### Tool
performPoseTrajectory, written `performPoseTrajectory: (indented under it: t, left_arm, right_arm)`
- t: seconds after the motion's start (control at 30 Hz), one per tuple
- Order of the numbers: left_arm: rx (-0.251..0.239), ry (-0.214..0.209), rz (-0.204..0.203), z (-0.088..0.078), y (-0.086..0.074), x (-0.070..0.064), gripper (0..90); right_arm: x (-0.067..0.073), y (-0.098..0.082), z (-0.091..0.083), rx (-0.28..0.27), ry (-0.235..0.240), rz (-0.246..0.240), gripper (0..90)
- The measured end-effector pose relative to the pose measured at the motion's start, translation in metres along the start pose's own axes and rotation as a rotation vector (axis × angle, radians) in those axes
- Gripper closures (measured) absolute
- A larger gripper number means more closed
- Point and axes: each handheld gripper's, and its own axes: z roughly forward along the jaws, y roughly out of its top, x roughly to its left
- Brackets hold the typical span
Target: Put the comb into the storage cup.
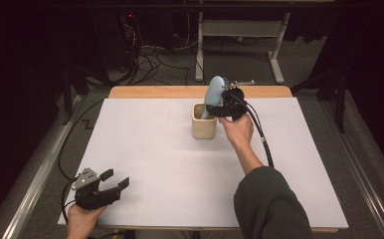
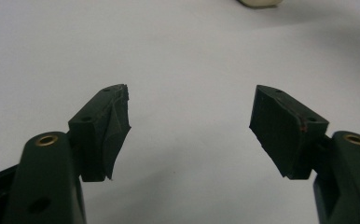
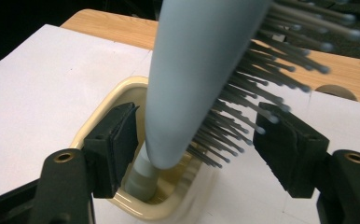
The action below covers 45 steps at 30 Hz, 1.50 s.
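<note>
My right claw (image 3: pixel 197 140) stands open around the pale blue plastic hairbrush with grey bristles (image 3: pixel 192 70), pads clear of it on both sides. The brush stands handle-down in the cream square ceramic cup (image 1: pixel 203 127) near the far middle of the white surface (image 1: pixel 155 159). My left claw (image 1: pixel 114 180) rests wide open and empty at the near left corner.
</note>
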Motion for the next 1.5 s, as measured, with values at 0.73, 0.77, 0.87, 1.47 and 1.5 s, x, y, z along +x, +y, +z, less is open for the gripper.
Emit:
performPoseTrajectory:
  t: [0.73,0.77,0.87,1.47,1.5]
  left_arm:
    - [-0.007,0.004,-0.015,-0.001,-0.001,0.002,29.1]
    - [-0.007,0.004,-0.016,-0.001,-0.001,0.002,29.1]
    - [-0.006,0.006,-0.017,-0.002,-0.001,0.002,29.1]
    - [-0.01,0.011,-0.014,-0.003,-0.001,0.002,29.1]
    - [-0.01,0.011,-0.014,-0.003,-0.001,0.002,29.1]
  right_arm:
    - [-0.006,-0.009,-0.023,-0.042,-0.005,-0.046,29.3]
    - [-0.006,-0.01,-0.025,-0.044,-0.004,-0.047,29.3]
    - [-0.007,-0.011,-0.028,-0.048,-0.003,-0.05,29.3]
    - [-0.013,-0.022,-0.047,-0.075,-0.005,-0.068,30.1]
    - [-0.014,-0.022,-0.048,-0.074,-0.003,-0.067,30.1]
